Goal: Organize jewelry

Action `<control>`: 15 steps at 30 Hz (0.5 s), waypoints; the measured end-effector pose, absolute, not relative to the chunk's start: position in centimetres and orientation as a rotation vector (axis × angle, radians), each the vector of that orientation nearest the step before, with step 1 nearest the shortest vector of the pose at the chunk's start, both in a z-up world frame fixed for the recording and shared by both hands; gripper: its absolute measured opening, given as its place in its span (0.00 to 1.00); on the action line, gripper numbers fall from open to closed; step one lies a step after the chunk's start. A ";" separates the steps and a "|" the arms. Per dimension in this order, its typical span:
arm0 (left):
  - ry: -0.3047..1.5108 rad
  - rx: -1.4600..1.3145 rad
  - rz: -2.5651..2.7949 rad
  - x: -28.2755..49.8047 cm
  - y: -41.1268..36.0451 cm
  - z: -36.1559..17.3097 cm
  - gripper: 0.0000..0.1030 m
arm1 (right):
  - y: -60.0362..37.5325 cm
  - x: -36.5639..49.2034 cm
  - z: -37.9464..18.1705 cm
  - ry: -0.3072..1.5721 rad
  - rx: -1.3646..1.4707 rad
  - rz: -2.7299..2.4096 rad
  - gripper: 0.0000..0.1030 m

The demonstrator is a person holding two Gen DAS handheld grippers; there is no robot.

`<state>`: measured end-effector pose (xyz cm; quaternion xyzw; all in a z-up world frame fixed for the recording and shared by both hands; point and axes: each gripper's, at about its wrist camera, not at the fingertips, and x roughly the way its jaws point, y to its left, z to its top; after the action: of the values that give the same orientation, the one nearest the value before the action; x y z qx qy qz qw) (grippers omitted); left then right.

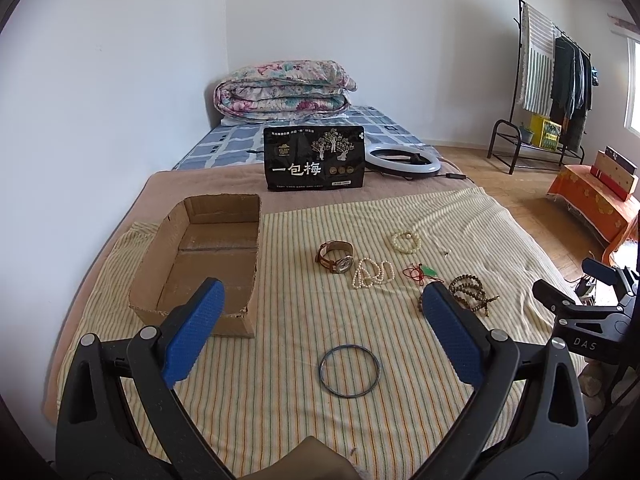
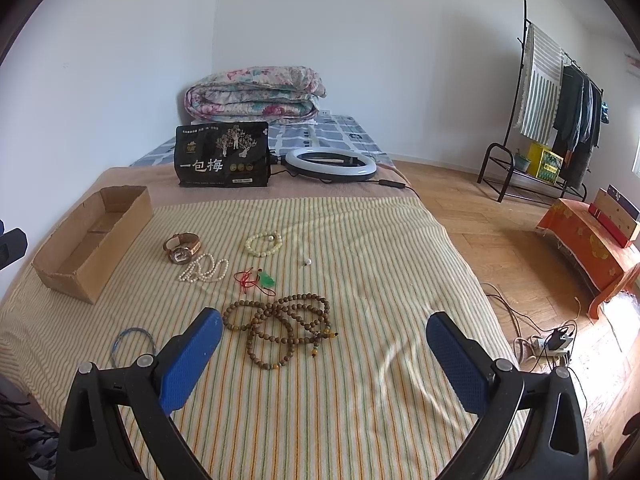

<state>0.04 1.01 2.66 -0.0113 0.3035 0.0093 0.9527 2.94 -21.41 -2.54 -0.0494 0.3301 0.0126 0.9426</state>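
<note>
Both units hover over a bed covered w/ a yellow striped cloth [image 1: 280, 360]. The left hand-held gripper [image 1: 322, 316] is released, blue pads spread wide, nothing between them; the right hand-held gripper [image 2: 324, 334] is likewise spread apart and holds nothing. An open brown cardboard box [image 1: 244, 320], w/ nothing visible inside, sits on the cloth at the left, just past the left unit's left pad. A thin dark round bangle [image 1: 349, 372] lies flat on the cloth near the left unit, between its pads in that view; in the right wrist view it shows partly behind the left pad. A brown leather-strap wristwatch [image 2: 182, 249] lies further back, to the right of the box, w/ a white pearl strand [image 2: 203, 270] just beside it. A cream bead bracelet [image 2: 264, 244] is behind those, apart from them. A green pendant on red cord [image 2: 262, 280] lies between the pearls and a long brown wooden bead string [image 2: 280, 328], which is coiled loosely just ahead of the right unit. A tiny pale bead [image 2: 307, 263] sits alone to the right of the bracelet. At the back: a black snack bag w/ white Chinese lettering [image 1: 314, 158] standing upright, a white ring light [image 2: 331, 165] lying flat beside it, and a folded floral quilt [image 1: 282, 90] vs. the wall. A black clothes rack [image 2: 560, 92] stands on the wooden floor at right.
</note>
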 end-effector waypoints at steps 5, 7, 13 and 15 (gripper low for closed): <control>0.617 -0.024 0.019 0.2 1.1 2.8 0.98 | -21.4 3.0 -2.5 0.673 -0.100 0.025 1.00; 0.617 -0.024 0.020 0.4 1.2 2.9 0.98 | -21.4 2.9 -2.6 0.674 -0.100 0.025 1.00; 0.614 -0.021 0.019 -0.1 1.0 2.6 0.98 | -21.4 3.0 -2.6 0.674 -0.099 0.025 1.00; 0.615 -0.021 0.019 -0.1 1.0 2.6 0.98 | -21.4 3.0 -2.6 0.674 -0.100 0.025 1.00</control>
<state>-0.07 1.04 2.55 -0.0106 0.3025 0.0092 0.9530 2.96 -21.37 -2.65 -0.0490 0.3305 0.0124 0.9425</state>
